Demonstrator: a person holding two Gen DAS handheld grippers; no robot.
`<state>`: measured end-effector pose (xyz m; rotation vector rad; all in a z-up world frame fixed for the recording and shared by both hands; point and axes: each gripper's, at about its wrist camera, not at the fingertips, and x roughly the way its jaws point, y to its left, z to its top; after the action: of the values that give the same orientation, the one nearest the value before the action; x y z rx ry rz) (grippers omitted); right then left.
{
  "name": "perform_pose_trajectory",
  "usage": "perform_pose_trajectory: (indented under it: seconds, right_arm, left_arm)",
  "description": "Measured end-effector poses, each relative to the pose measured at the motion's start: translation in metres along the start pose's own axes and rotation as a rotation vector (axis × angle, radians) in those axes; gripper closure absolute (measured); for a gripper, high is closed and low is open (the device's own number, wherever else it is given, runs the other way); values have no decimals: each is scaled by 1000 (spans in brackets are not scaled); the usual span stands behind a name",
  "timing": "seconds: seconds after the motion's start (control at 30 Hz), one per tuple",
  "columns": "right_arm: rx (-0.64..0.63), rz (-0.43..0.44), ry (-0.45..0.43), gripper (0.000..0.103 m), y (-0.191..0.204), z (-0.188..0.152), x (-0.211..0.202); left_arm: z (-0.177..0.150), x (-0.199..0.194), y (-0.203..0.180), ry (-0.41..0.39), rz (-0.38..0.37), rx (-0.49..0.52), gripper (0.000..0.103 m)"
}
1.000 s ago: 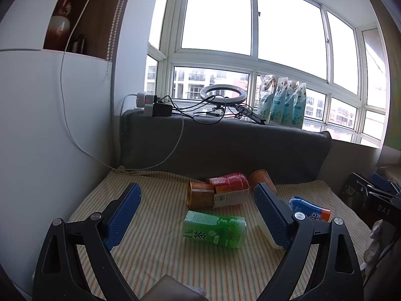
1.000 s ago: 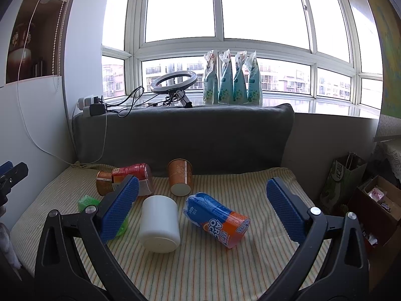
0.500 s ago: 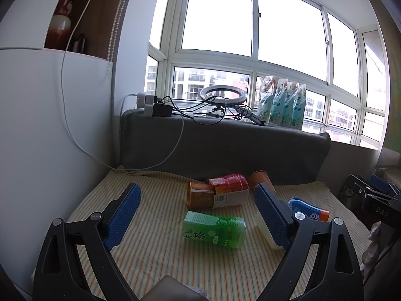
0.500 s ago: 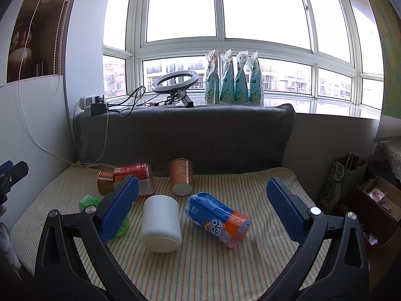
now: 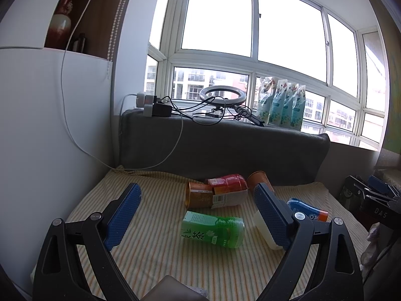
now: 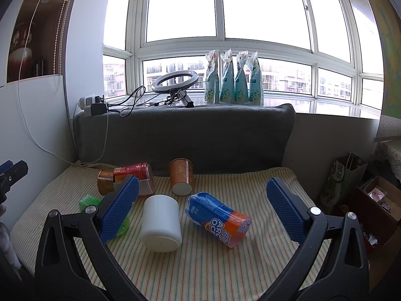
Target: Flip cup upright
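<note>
right jaws: the right gripper (image 6: 200, 198) has its blue, dimple-textured pads spread wide with nothing between them; it hangs above the striped cloth (image 6: 213, 263), apart from every item.
left jaws: the left gripper (image 5: 198, 208) is likewise spread wide and empty, its black frame arms rigid and matte.
task thing: the white cup (image 6: 161, 223) lies tipped over on the cloth, its flat base turned toward the right camera, just ahead of the right gripper's span and nearer its left pad. in the left view only a sliver of it (image 5: 262, 228) shows behind the right-hand pad.
progress: judging from this, nothing is done yet; the cup is not upright and not gripped. approach, grasp, turn and set down all remain.
cup make: smooth, plain, opaque plastic by the look, a squat cylinder with rounded edges; likely slick and light.
neighbours: a blue-orange packet (image 6: 218, 218), glossy and crinkled, lies just beside the cup; a green tea bottle (image 5: 213, 230), translucent, lies on its side; a brown paper cup (image 6: 181, 176) is also tipped over, farther back; a red packet (image 5: 226, 188) rests against a copper-coloured can (image 5: 198, 197).
surface: soft ribbed fabric, which may let the cup rock when set down.
backdrop: grey cushion (image 6: 185, 135), felt-like, below the window.
</note>
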<state>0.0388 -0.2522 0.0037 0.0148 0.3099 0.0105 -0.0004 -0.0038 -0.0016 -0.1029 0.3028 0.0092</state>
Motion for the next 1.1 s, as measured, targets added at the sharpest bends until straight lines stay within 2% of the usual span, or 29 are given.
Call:
perform_pose_trajectory:
  seconds: [0.9,1.1]
  right_arm:
    - [-5,11,16,0,5,-8,6]
    - [-9,25,36,0,3,-11,16]
  left_arm:
    - [-2,15,1,30,-8,-5,11]
    - [-7,36,8,111,-14,-27,11]
